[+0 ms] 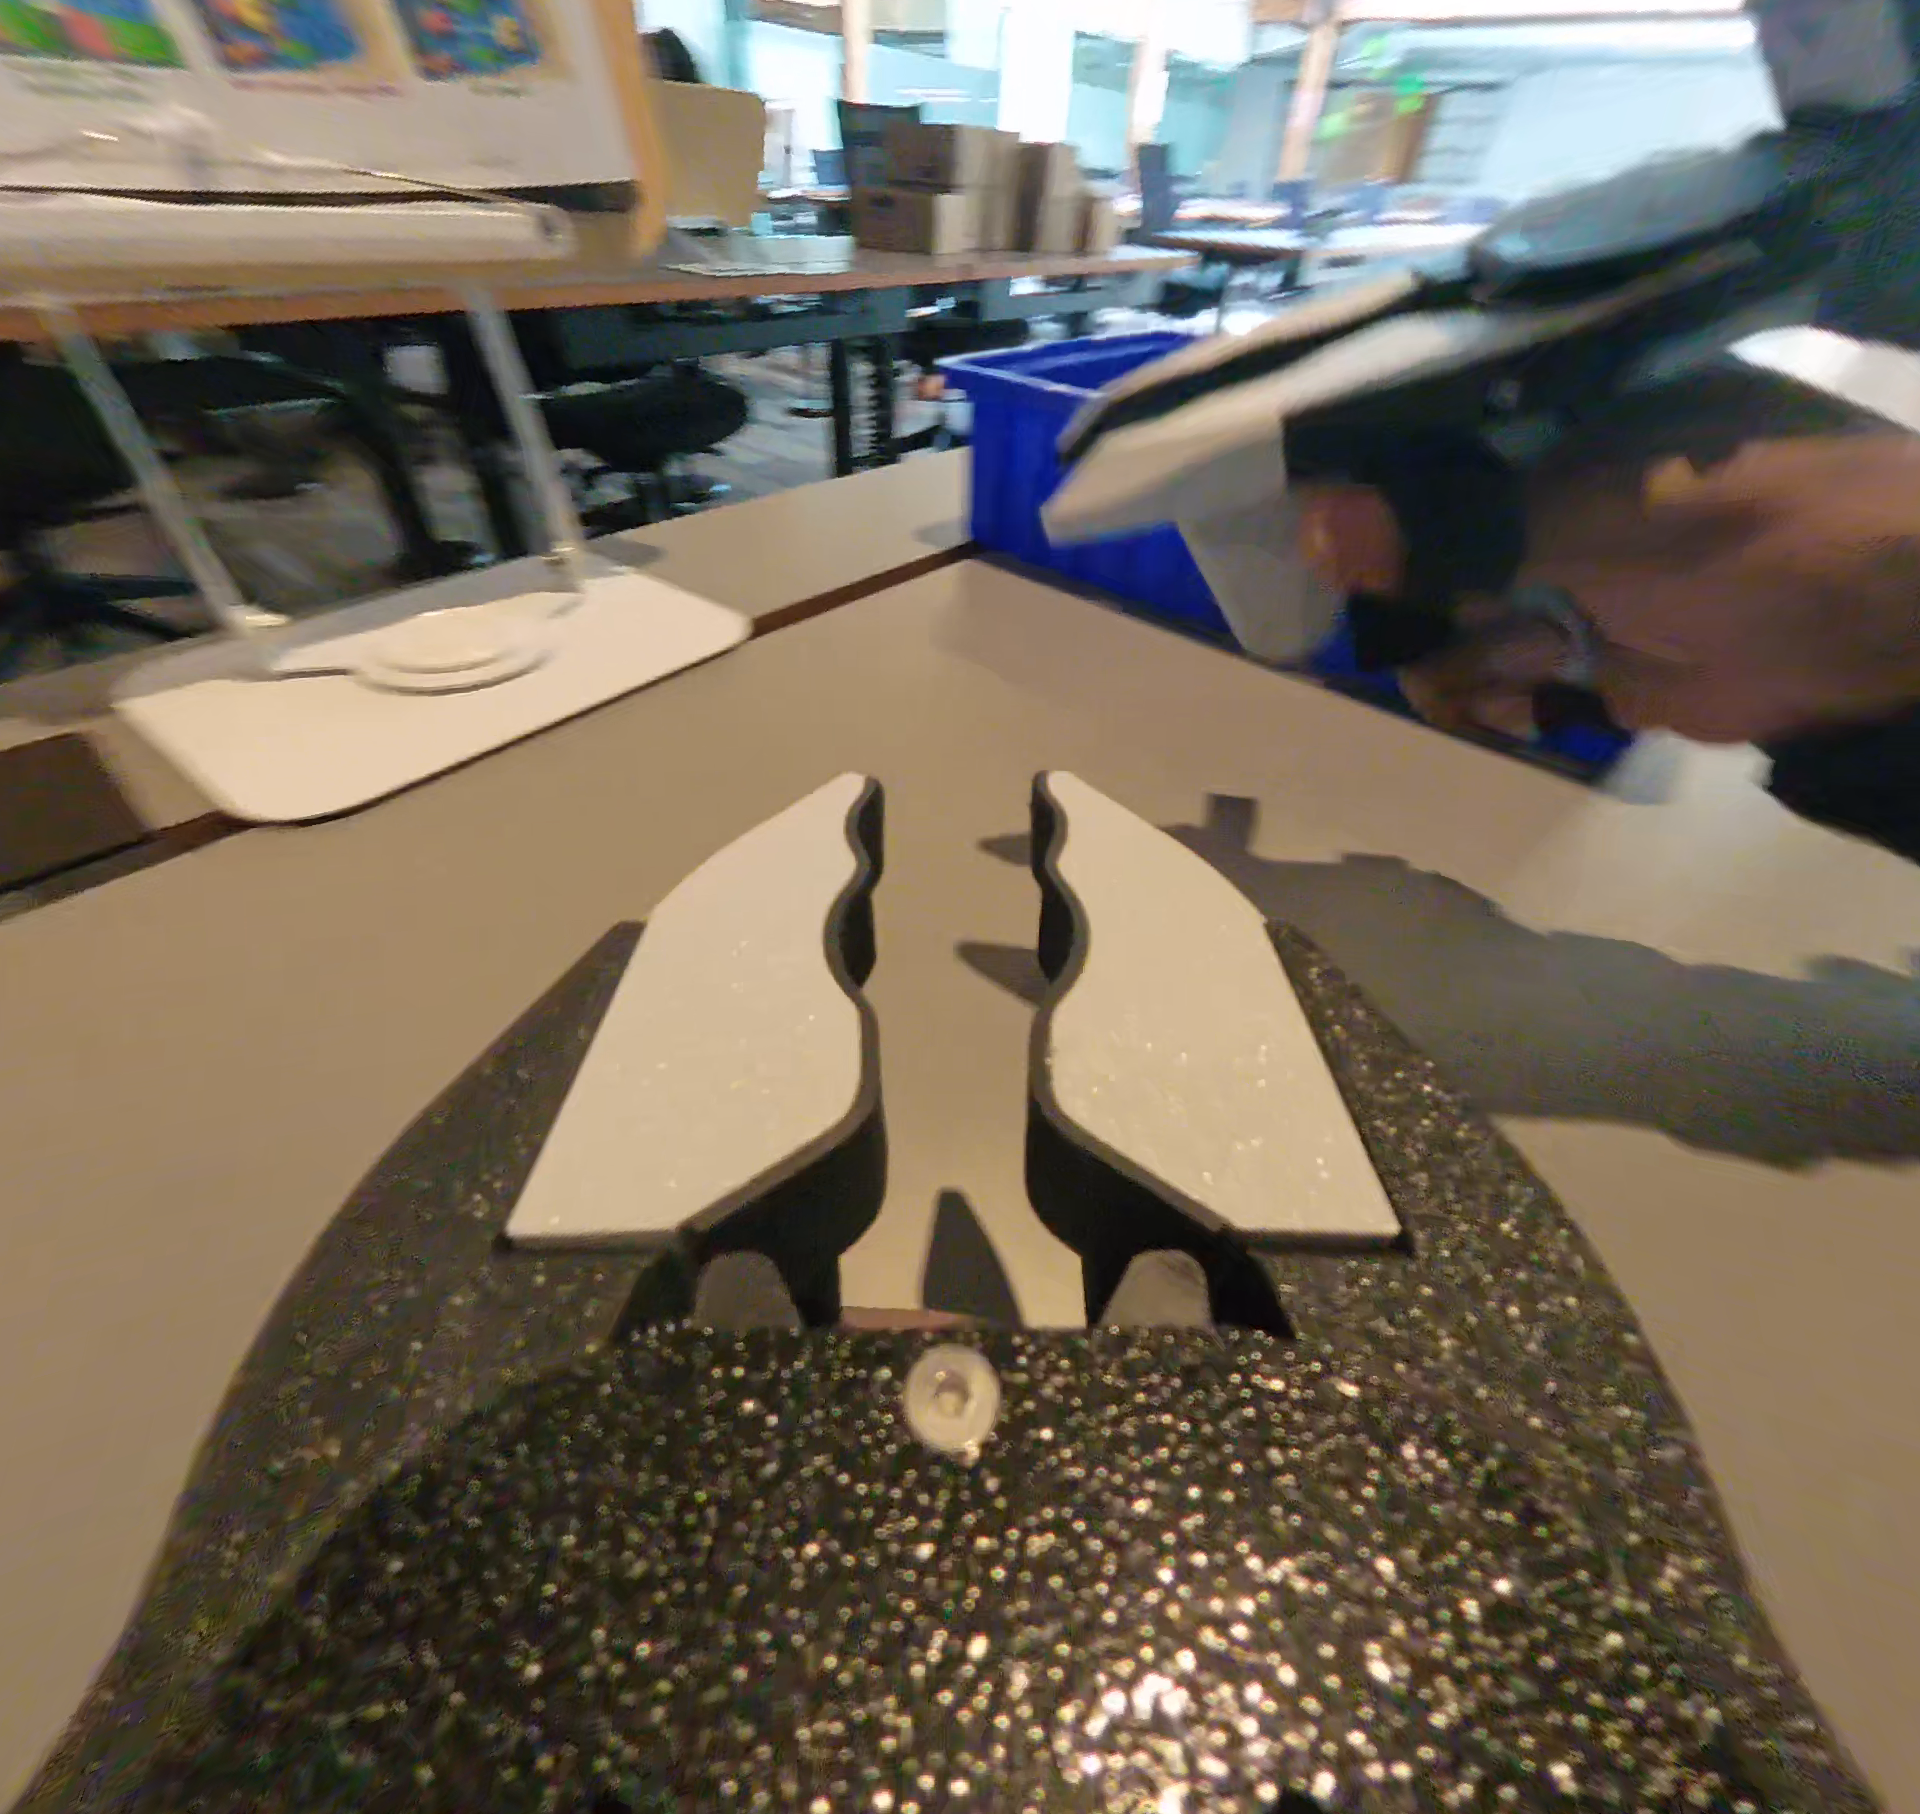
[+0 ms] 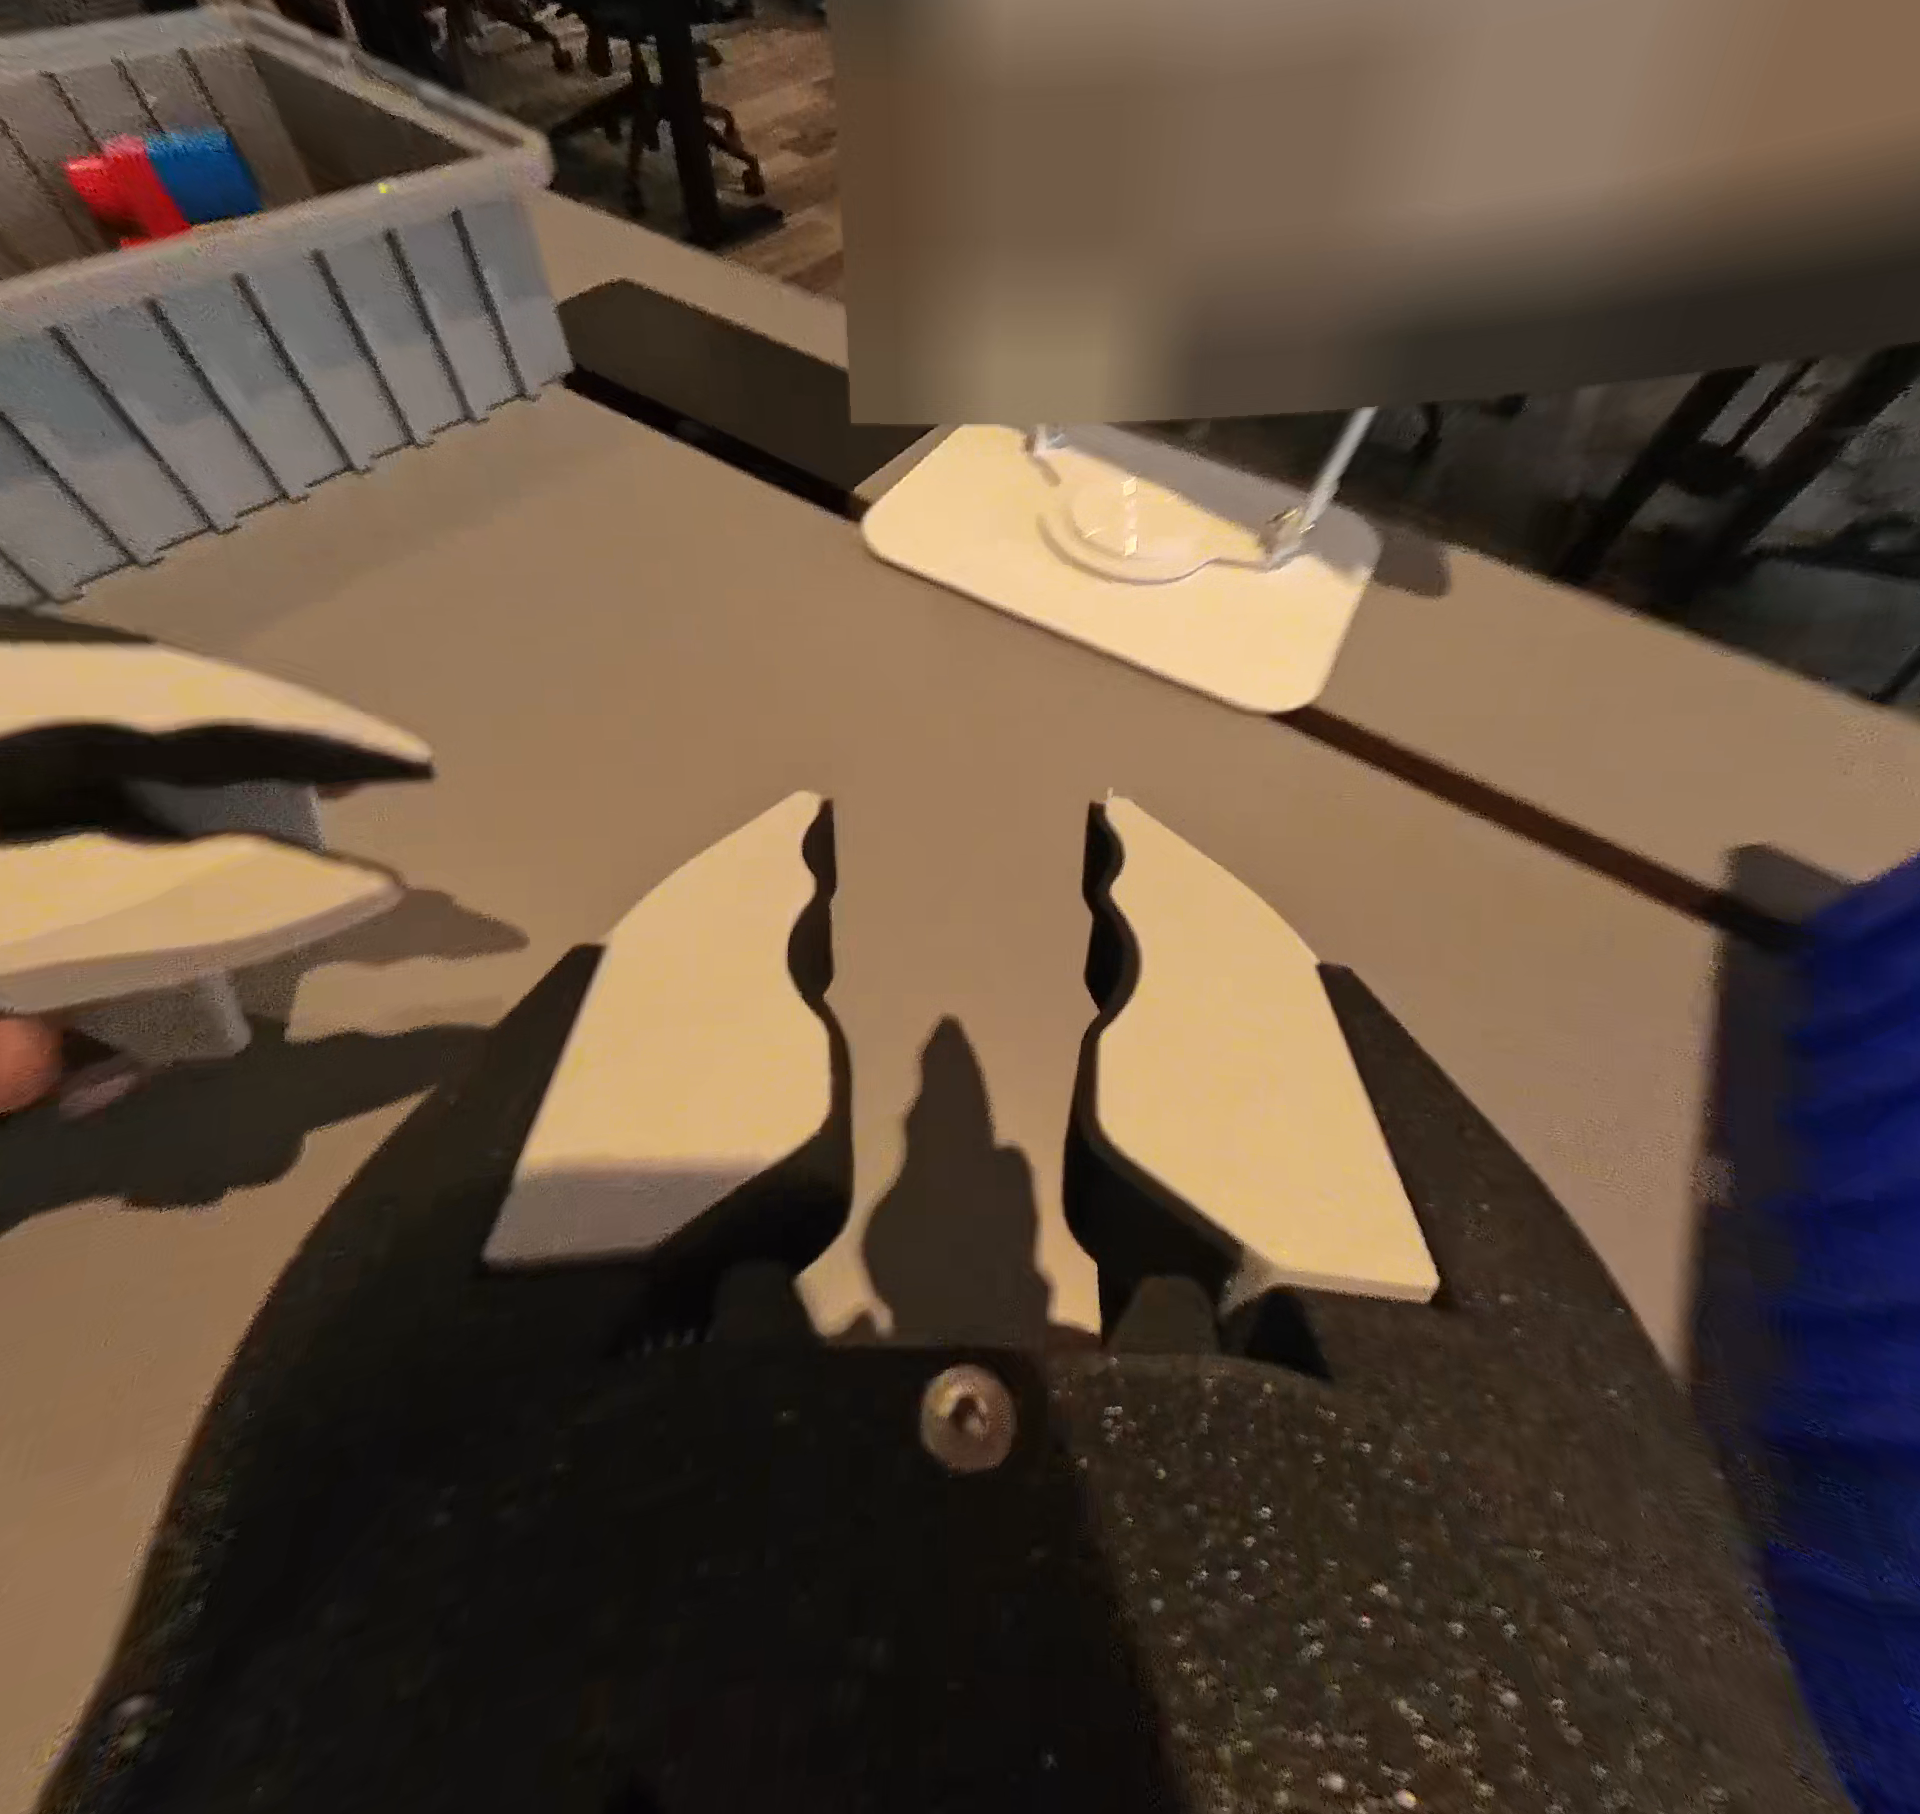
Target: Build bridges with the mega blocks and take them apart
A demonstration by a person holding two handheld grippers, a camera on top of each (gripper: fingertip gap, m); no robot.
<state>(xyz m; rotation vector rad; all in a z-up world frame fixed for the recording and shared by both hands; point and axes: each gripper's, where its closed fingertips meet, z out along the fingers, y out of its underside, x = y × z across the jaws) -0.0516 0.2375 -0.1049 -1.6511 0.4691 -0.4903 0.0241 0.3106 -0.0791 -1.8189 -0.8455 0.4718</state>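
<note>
Here, in the left wrist view, the left hand-held gripper (image 1: pixel 958 808) sits low over the bare grey worktop (image 1: pixel 312 1037), its jaws narrowly parted and empty. The right hand-held gripper (image 1: pixel 1070 486) hangs blurred at the upper right in front of a blue bin (image 1: pixel 1039 434); its jaw state is unclear from here. A white stand base (image 1: pixel 416 684) lies at the left.

In the right wrist view, the right hand-held gripper (image 2: pixel 958 819) is moderately open and empty. The blocks (image 2: pixel 166 185), red and blue, lie in a grey bin (image 2: pixel 312 330) at the upper left, well apart from both tools. Their long axis and facing are too blurred to tell.

Fetching blocks seems the step in hand; reaching in from above the rim and closing across a block's short sides should work best.
</note>
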